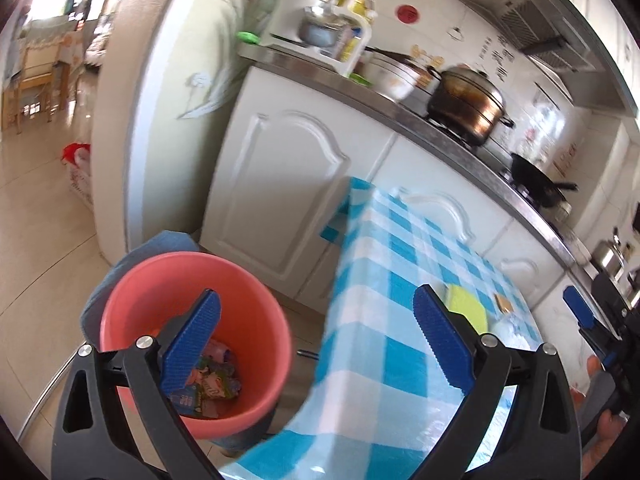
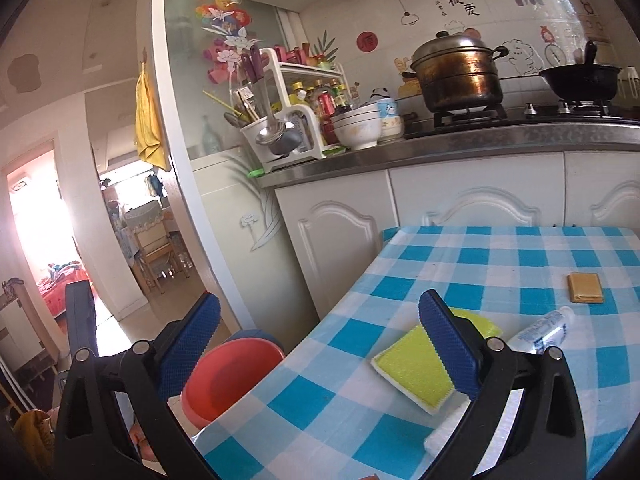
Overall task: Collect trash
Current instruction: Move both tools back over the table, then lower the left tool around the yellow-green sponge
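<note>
both grippers are up over the near corner of the little table (image 2: 500, 256) with the blue-and-white checked cloth, which stands right against the white kitchen cabinets (image 2: 340, 240). the left gripper (image 1: 316, 344) has its blue pads spread wide with nothing between them; one pad sits in line with the pink bucket (image 1: 192, 280) on the floor beside the table's edge, the other over the cloth. down in the bucket lie a few crumpled colourful wrappers (image 1: 208, 384), bunched at the bottom. the bucket stands on the tiles near the corner of the cabinets, with something blue-grey just behind it.

the right gripper (image 2: 320, 344) is just as loose, jaws released to their widest and holding nothing. its far pad overlaps the yellow-green sponge (image 2: 412, 368) lying flat on the cloth; whether it touches i cannot tell. a second yellow-green pad (image 2: 480, 324) peeks out just behind. beside them a small clear bottle (image 2: 548, 330) with a blue label lies on its side, and further back a flat tan packet (image 2: 586, 288) rests alone on the checks. something white (image 2: 444, 432) shows at the near edge under the finger.

on the counter behind stand a tarnished steamer pot (image 2: 460, 76) and a black wok (image 2: 580, 78) on the hob, and a white rack (image 2: 296, 120) crowded with bottles and utensils
</note>
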Demonstrator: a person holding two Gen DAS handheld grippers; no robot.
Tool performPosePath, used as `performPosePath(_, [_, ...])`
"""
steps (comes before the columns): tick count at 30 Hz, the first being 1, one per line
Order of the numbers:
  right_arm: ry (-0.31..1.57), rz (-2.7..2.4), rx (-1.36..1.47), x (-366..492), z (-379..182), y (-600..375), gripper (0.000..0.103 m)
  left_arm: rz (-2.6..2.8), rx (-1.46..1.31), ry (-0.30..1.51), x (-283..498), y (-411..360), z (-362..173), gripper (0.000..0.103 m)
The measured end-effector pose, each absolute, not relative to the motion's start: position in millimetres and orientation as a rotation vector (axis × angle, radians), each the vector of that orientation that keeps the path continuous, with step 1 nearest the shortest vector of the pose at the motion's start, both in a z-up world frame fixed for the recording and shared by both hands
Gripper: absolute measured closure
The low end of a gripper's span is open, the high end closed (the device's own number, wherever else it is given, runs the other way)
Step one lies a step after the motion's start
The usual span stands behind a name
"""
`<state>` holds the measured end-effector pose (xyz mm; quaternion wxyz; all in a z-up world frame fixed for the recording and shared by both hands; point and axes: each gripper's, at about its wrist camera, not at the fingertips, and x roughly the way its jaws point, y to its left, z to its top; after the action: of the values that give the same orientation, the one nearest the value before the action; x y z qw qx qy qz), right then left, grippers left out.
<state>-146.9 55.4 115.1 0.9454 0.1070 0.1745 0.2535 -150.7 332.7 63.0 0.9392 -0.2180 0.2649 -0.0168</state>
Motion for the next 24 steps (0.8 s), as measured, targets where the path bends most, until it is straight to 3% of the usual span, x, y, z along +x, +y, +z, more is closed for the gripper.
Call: performPosePath(24, [0.304,0.354,0.447,-176,64,-84,0.005,-0.365,-0.083,0.675,-151,165,72,0.006])
